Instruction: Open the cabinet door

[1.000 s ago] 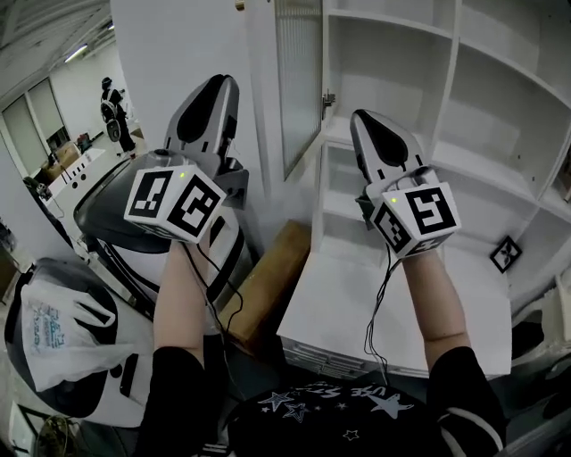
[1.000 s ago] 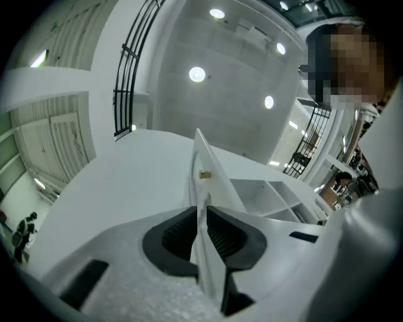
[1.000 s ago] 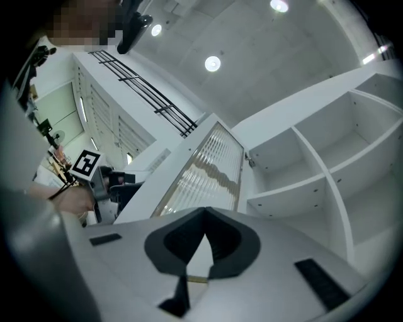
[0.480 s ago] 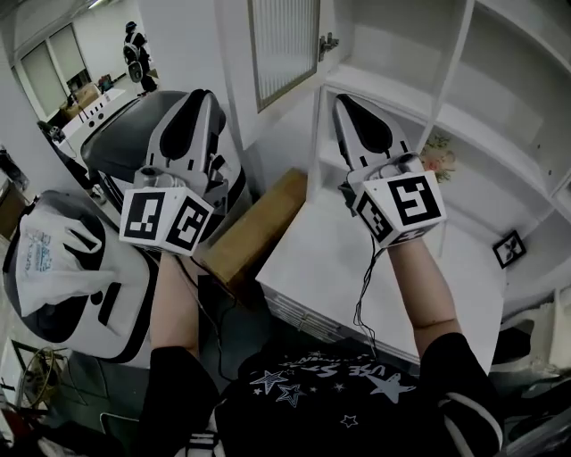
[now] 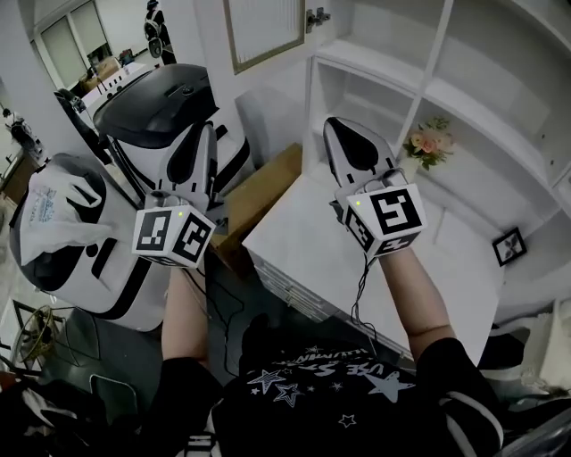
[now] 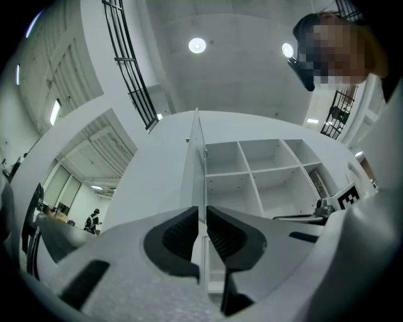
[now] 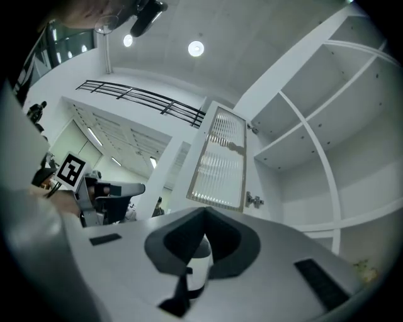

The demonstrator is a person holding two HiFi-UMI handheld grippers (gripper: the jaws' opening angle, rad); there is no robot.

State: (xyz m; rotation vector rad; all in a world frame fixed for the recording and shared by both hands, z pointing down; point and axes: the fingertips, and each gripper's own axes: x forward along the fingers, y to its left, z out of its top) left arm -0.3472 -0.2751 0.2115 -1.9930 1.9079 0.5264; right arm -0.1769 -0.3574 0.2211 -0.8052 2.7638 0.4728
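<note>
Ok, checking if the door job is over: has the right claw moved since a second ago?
Yes, downward. The right claw was beside the door hinge; now it sits well below it, over the white counter.

Cabinet door [image 7: 220, 160], framed, prob. ribbed glass, swung open, hinged to shelf unit [image 7: 303, 137]

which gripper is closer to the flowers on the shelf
Right. The right gripper sits just left of the flowers in the head view; the left gripper is much farther left.
</note>
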